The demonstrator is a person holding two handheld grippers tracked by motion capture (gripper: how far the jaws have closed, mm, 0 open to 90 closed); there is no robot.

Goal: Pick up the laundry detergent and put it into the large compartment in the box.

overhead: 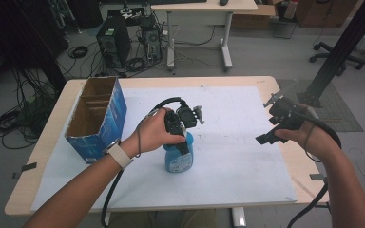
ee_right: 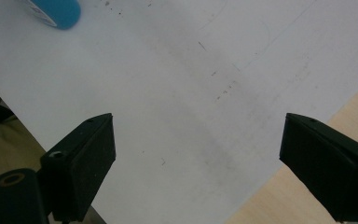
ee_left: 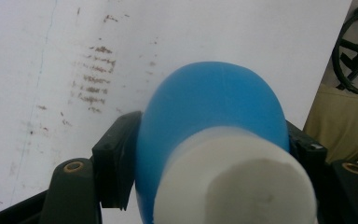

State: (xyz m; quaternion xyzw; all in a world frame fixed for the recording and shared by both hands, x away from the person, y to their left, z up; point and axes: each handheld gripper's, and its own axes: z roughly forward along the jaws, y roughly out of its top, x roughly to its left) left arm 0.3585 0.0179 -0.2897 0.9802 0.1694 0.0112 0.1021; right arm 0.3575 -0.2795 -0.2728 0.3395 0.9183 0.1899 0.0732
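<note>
1. Blue cardboard box [overhead: 97, 118] stands at the left of the table [overhead: 266, 81], open top, brown inside with cardboard dividers, well apart from the bottle. Nothing lies between them on the sheet.
2. White sheet [overhead: 237, 142] covers most of the tabletop; scuff marks and faint pencil lines show on it in both gripper views.
3. Far behind the table, on the floor: a computer tower [overhead: 113, 45], cable tangles, a second desk [overhead: 204, 7]; an office chair base at far right.
4. Blue bottle [overhead: 178, 159] stands upright on the sheet, near the middle and towards the near edge. Rounded blue body, white cap [ee_left: 235, 179] towards the camera in the left gripper view.
5. Label on the bottle's front is pale with print, too small to read. Box print also unreadable.
6. Left gripper [overhead: 183, 142] comes down over the bottle from above; its jaws sit narrow on either side of the blue body just below the cap, pads pressing on it.
7. Left hand [overhead: 154, 133] wraps the gripper body; a watch with a pale strap sits on the wrist.
8. Right gripper [overhead: 271, 135] hangs above the sheet's right edge, well apart from the bottle, jaws wide with nothing between them.
</note>
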